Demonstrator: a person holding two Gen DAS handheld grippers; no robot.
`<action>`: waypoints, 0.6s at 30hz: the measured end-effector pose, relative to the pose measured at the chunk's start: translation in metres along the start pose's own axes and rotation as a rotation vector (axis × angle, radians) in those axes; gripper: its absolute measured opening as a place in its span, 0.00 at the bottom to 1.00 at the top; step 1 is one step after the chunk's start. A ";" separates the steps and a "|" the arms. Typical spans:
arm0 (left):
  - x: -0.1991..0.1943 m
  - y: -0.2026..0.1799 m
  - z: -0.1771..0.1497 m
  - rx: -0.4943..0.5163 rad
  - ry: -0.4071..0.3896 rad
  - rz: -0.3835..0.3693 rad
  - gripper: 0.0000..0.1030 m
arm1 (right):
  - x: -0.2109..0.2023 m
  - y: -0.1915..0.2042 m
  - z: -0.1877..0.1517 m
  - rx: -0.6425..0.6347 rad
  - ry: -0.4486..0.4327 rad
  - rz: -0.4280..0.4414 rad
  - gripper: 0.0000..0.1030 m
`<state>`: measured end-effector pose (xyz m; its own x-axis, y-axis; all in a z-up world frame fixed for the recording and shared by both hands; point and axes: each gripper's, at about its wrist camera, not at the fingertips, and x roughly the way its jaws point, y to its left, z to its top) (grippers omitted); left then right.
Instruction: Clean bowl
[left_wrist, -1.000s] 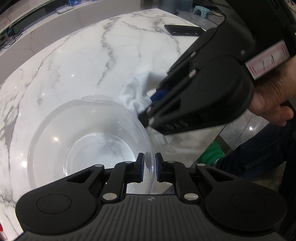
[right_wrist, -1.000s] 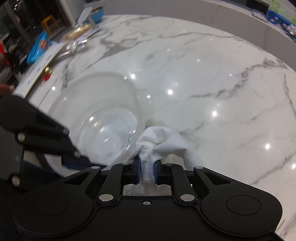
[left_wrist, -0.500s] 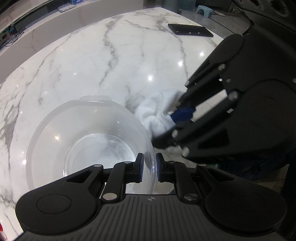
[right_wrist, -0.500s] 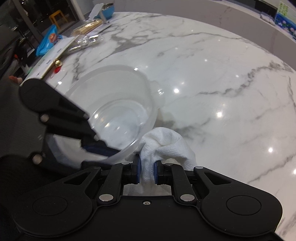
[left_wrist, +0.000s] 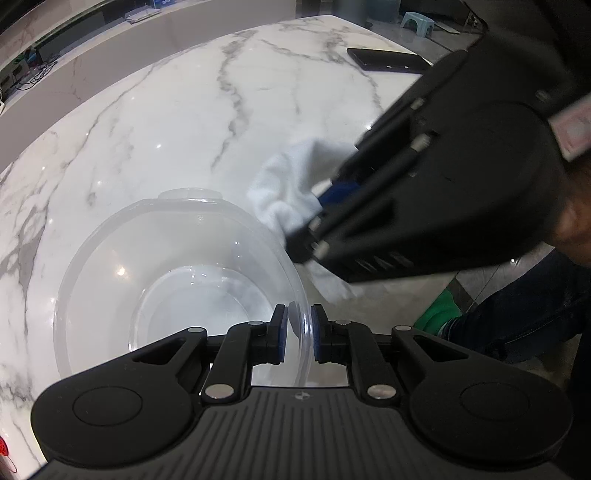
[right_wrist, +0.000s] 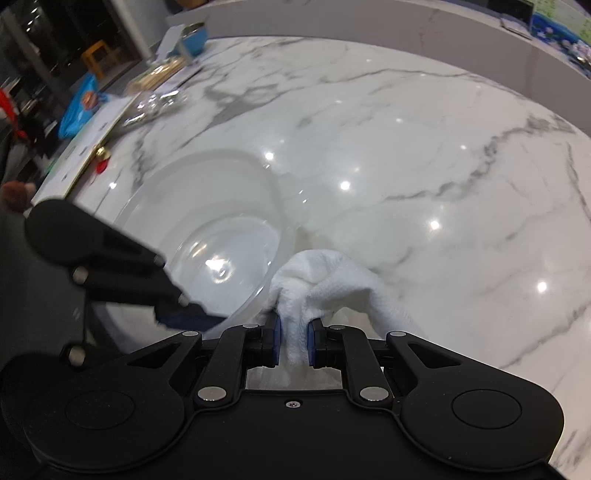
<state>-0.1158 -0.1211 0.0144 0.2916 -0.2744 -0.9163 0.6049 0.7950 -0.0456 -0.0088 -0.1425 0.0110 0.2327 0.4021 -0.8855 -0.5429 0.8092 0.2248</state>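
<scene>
The clear bowl (left_wrist: 177, 280) stands upright on the white marble counter (left_wrist: 184, 122), close to the edge of the counter that is near the person. The left claw (left_wrist: 297, 338) pinches the near rim of the bowl: one finger is inside the wall and the other finger is outside, and both blue pads press on the thin plastic. In the right wrist view the same bowl (right_wrist: 207, 229) is seen at the left of the center, and the left claw (right_wrist: 188, 314) comes in from the left side and holds its rim there. The right claw (right_wrist: 293, 343) is pressed together on a white cloth (right_wrist: 332, 280), which bulges out in front of its fingers in soft folds. The cloth lies just beside the outside wall of the bowl; it seems to touch the wall, but I cannot tell this with certainty. In the left wrist view the right claw (left_wrist: 314, 218) reaches in from the right, a little blurred, with the white cloth (left_wrist: 291, 184) between it and the rim of the bowl. Inside the bowl I see only reflections of light. A dark flat phone (left_wrist: 388, 61) lies far back on the counter. In the right wrist view, a blue packet (right_wrist: 81, 107) and some papers (right_wrist: 96, 136) are at the far left edge of the counter, well apart from the bowl.
</scene>
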 end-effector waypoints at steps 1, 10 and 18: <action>0.000 -0.004 0.000 0.000 0.001 0.001 0.12 | 0.001 -0.002 0.001 0.009 -0.004 -0.006 0.12; -0.004 -0.022 -0.001 -0.005 0.000 -0.005 0.12 | 0.009 -0.003 0.007 0.016 0.000 -0.028 0.12; 0.017 -0.027 -0.005 0.003 0.001 -0.005 0.12 | 0.010 0.005 0.002 -0.034 0.039 -0.030 0.12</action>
<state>-0.1307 -0.1448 -0.0018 0.2879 -0.2776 -0.9165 0.6084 0.7921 -0.0488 -0.0070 -0.1338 0.0042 0.2177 0.3606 -0.9070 -0.5632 0.8053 0.1850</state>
